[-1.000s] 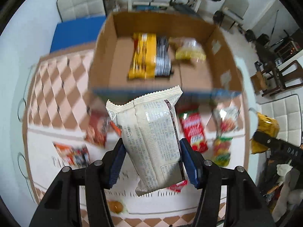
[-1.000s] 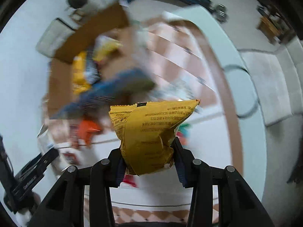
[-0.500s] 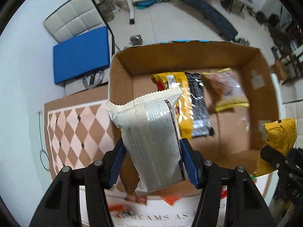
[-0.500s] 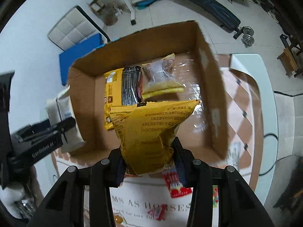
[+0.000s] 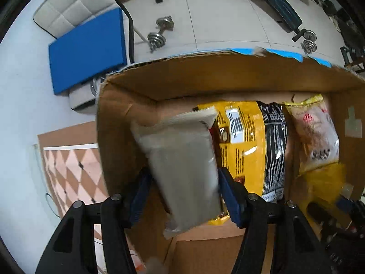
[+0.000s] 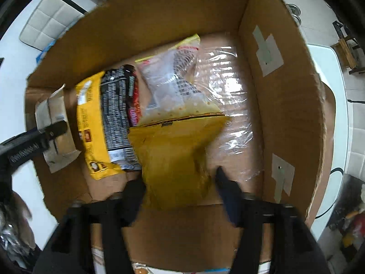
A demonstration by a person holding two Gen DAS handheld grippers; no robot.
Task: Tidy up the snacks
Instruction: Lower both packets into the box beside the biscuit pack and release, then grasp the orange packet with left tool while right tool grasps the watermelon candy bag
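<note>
L gripper (image 5: 184, 196) is clamped on a pale grey-white snack pack (image 5: 184, 171), which sits btwn the two blue pads and pokes up and fwd past them, crimped top edge toward the far wall of the cardboard box (image 5: 228, 80), tail end hanging below the fingers. R gripper (image 6: 180, 182) has a yellow snack bag (image 6: 175, 159) btwn its fingers; the left finger looks to touch the bag, but there's a visible gap at the right finger, and w/ the blur I cannot tell if the grip is firm or loosening. Both packs are inside the box opening, over its floor. Already lying in the box: a yellow packet (image 5: 244, 146), a black-and-white striped packet (image 5: 273, 148) just beside it, and a clear bag w/ yellow trim (image 5: 317, 137) next over. R wrist view adds what the L misses: shiny clear tape (image 6: 228, 105) on the box floor, grey tape patches on the side wall, and the L gripper w/ its pale pack at the box's left side. L wrist view alone shows the room beyond: white tile floor, dumbbell (image 5: 159, 34), blue mat (image 5: 89, 50), white padded chair (image 5: 75, 6), plus a pink-brown diamond-pattern tablecloth (image 5: 73, 169) under the box.
</note>
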